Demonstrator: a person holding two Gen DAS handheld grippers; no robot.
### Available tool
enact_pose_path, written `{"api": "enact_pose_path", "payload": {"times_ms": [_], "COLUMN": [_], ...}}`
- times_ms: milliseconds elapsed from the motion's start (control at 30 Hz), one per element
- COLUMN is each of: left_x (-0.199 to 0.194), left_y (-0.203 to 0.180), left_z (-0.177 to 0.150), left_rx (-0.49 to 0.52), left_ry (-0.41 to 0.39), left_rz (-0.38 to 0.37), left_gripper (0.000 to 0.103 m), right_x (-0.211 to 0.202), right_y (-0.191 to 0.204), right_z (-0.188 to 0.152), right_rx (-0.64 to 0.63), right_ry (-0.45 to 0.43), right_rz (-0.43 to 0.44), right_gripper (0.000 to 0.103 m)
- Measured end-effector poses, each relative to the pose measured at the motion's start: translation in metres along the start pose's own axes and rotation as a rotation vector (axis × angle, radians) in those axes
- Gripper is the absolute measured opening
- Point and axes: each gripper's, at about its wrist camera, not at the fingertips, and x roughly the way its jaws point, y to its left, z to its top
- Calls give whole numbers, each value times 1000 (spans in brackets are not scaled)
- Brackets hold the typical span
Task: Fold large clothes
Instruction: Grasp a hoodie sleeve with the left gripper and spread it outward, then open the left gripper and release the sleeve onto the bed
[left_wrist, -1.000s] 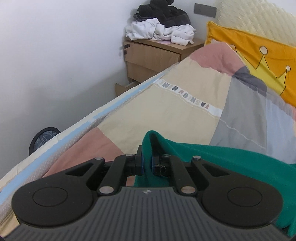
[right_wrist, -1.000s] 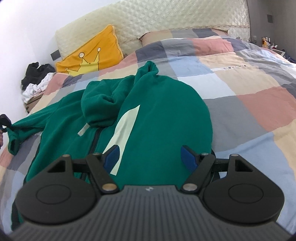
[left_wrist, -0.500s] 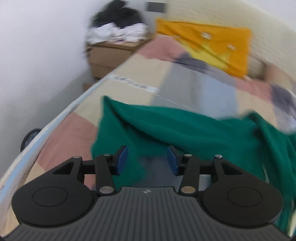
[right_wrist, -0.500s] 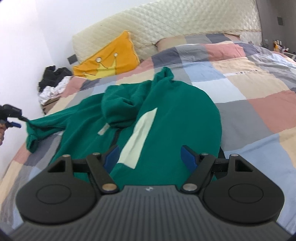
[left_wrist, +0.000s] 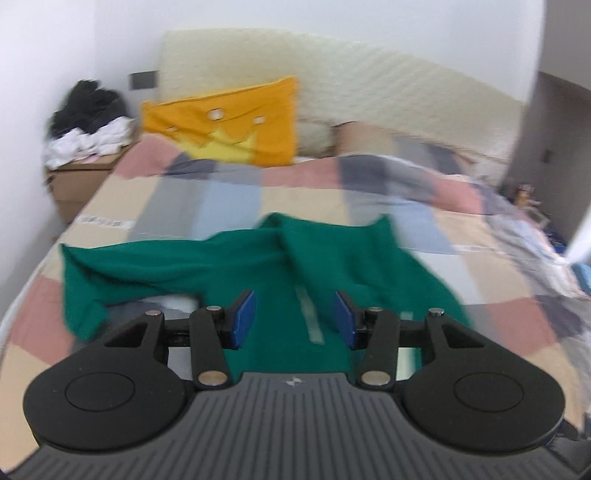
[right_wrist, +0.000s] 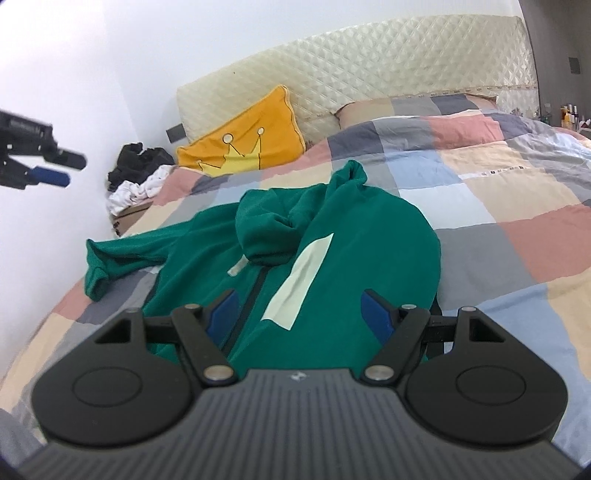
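The green hoodie (right_wrist: 332, 258) lies spread near the bed's (right_wrist: 517, 236) left edge, one sleeve stretched towards that edge to flatten it for folding, while the left tongs (left_wrist: 293, 319) and right tongs (right_wrist: 299, 314) hang above it open and empty.
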Motion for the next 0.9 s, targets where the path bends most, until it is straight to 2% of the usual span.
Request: {"api": "enact_pose_path", "payload": {"times_ms": [133,300,433,567,700,767,900], "left_x": [-13,-18,-14,6,23,28,40], "left_y": [-50,-83,-88,-73,-67,-65,-58], "left_z": [-24,-61,-90,-110,-127,-134,-145], "left_rx": [20,60,90,62,79,88,82], "left_ry": [-6,-48,-55,-26,4,3,25], "left_rz": [-53,-71,-74,-87,-97,-94,-96], "left_gripper": [53,53,53,53,53,59,63], "right_x": [-10,-20,-23,-22,-20,-19,-14], "right_y": [2,3,2,3,8,11,15], "right_z": [-1,-3,-6,-8,-10,-12,-16], "right_rx": [-12,-19,-17,-14,-31,-46,-62], "right_ry": [-8,-6,1,9,19,28,57], "right_rz": [6,30,35,36,41,40,43], "right_gripper": [75,75,75,75,75,75,75]}}
